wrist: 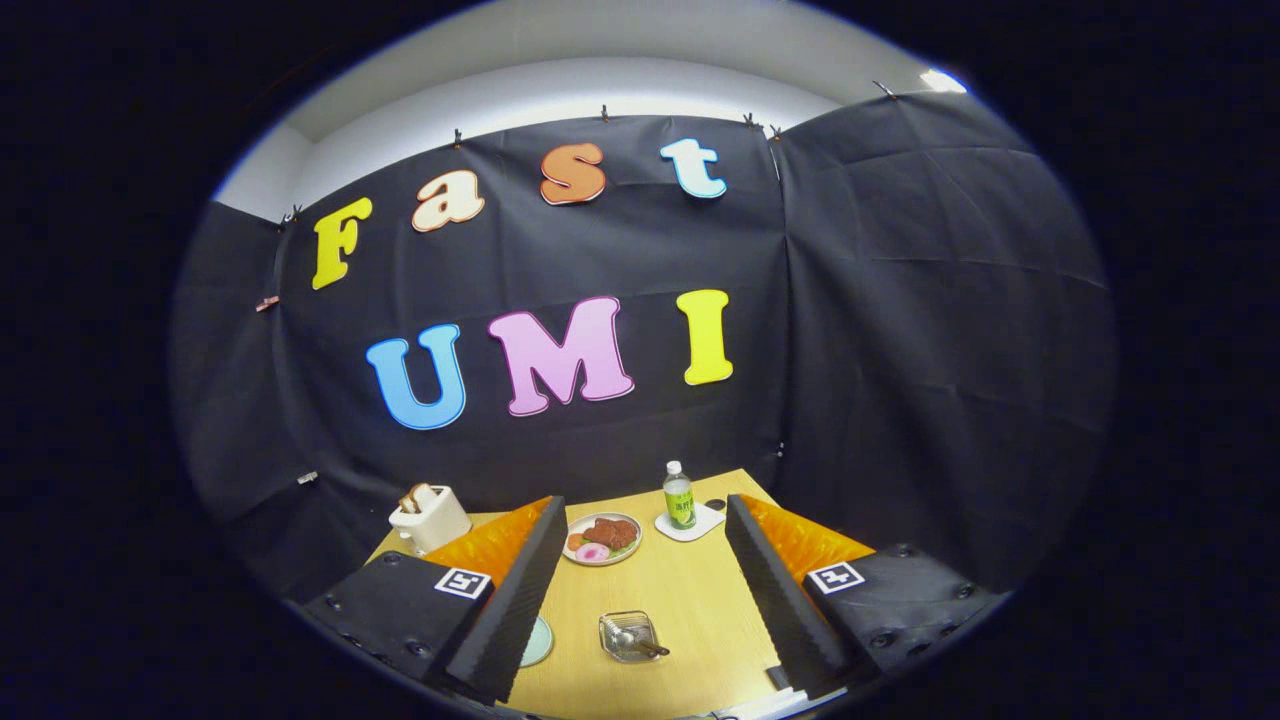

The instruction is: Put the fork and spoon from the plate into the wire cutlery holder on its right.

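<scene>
Hovering fingers (640, 590) spread wide above cutlery holder (630, 636) holding utensils.

The wire cutlery holder (629, 636) sits on the table with cutlery inside, handles jutting out.

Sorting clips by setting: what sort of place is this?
Likely a staged recording booth laid out as a dining table: black cloth wall, wooden table, plate of food, toaster, bottle. The gripper has its jaws open, holding nothing.
</scene>
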